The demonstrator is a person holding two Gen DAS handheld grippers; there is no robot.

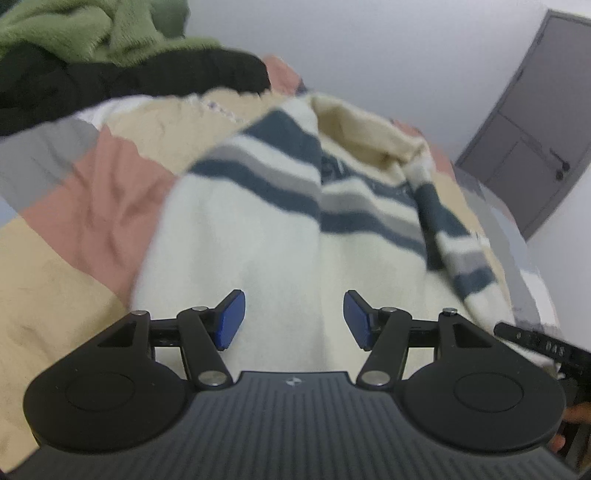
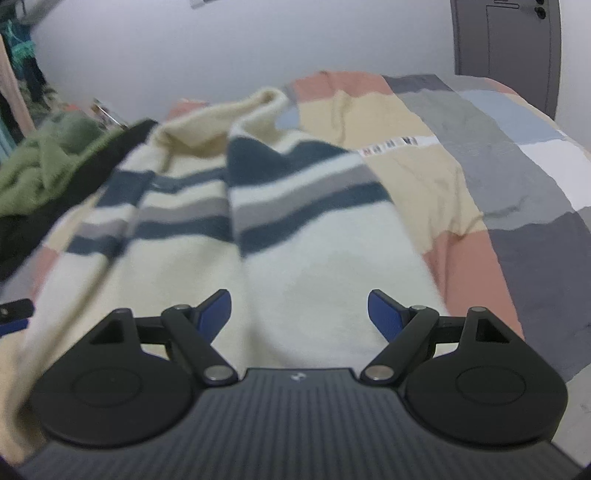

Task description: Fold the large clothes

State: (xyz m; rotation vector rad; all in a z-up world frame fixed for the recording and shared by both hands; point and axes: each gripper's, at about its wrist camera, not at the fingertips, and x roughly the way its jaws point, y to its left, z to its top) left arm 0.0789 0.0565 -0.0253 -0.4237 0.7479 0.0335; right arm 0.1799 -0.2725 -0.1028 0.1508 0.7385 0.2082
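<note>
Cream sweater (image 1: 258,240), fuzzy knit w/ navy and grey stripes across chest, spread flat on patchwork bedspread (image 1: 92,192). Lies directly under and ahead of both claws.

Left gripper (image 1: 293,319): jaws apart, nothing btwn blue pads (image 1: 231,319), only plain cream knit below the gap. Pads flat, rectangular, matte; black linkage arms w/ metal pivots behind. Whether pads touch fabric: can't tell.

Right gripper (image 2: 299,315): jaws set wider apart, empty gap over cream knit. Long fold ridge in sweater runs from just inside its left pad forward up through stripes.

Sweater shape: sleeve w/ stripes folded inward along right side of left claw; ribbed collar, soft and rolled, at far end ahead. Hem edge close under claws, partly hidden by claw bodies.

Bedspread: thin, crinkled cotton look, blocks of tan, salmon, grey, pale blue, white. Wide bare stretch to right of right claw, well apart from any other item. To left of left claw, also bare tan and salmon patches.

Far-left ahead: green fleece (image 1: 85,33), shaggy, bunched, atop black garment (image 1: 129,85), touching sweater's far-left shoulder region. Less room on that side.

Grey door (image 1: 535,122) far right ahead; white wall beyond bed. Both views motion-blurred.
</note>
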